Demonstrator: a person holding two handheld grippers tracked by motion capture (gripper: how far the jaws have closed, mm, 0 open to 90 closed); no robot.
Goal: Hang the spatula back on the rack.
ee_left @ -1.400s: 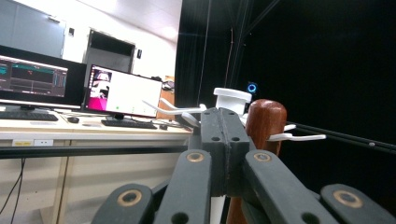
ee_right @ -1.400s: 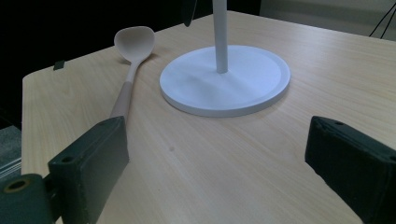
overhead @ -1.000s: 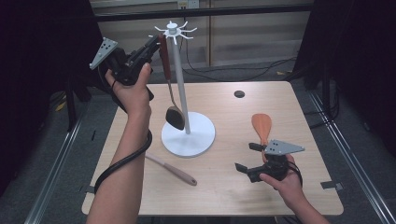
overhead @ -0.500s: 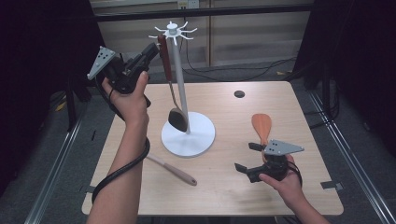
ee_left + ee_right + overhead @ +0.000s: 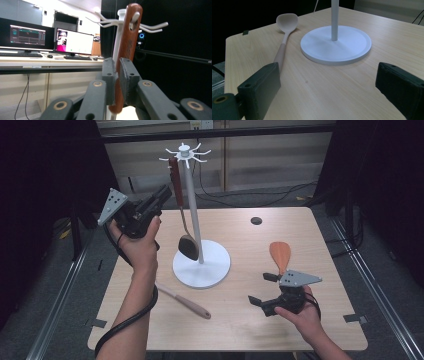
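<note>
Now left tool (image 5: 162, 197) easing jaws on brown ladle (image 5: 176, 182), handle between pads, hole over rack (image 5: 191, 157) hook. Ladle hangs; release nearly done. Right tool (image 5: 260, 290) gapes, empty, over tabletop (image 5: 325, 250).

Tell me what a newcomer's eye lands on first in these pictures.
First, the tall white hook stand at the table's middle, with a dark wooden-handled ladle hanging from a hook. The left gripper has its jaws around the ladle's handle and has just been opening. Next, the orange wooden spatula lying right of the stand, just beyond the open right gripper.
</note>
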